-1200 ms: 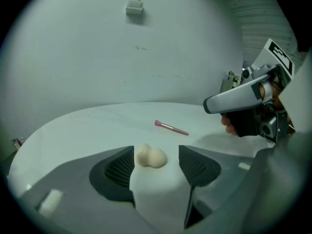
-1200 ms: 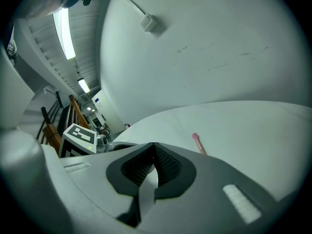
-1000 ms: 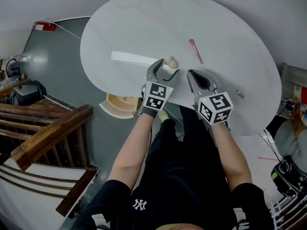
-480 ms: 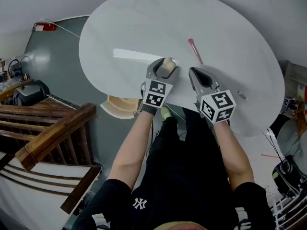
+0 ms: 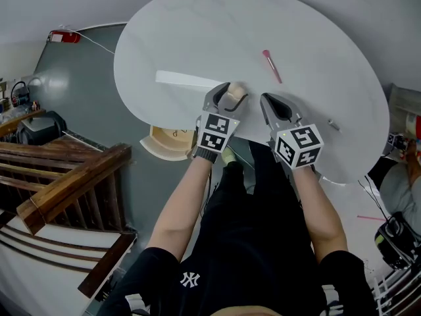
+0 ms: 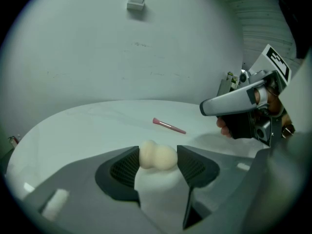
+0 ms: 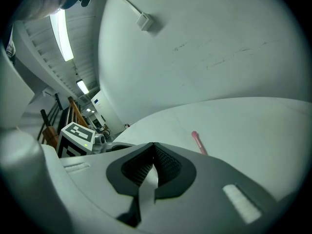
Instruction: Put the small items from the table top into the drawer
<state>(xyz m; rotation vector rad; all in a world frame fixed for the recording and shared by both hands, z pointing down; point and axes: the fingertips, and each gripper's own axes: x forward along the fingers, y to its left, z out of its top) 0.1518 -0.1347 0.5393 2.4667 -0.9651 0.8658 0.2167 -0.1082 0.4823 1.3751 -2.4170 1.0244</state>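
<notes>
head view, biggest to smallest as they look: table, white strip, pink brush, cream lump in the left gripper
1. table
2. white strip
3. pink brush
4. cream lump, partly covered by the left gripper; close to the brush, so unsure

The table [image 5: 197,38] is plain white. The makeup sponge [image 6: 157,156] is cream. The left gripper [image 5: 231,95] and right gripper [image 5: 268,101] are grey with black, mesh-patterned jaws, each bearing a cube of black-and-white square markers. The makeup brush [image 5: 272,66] is pink; the floor [image 5: 79,78] is dull grey-green.
</notes>
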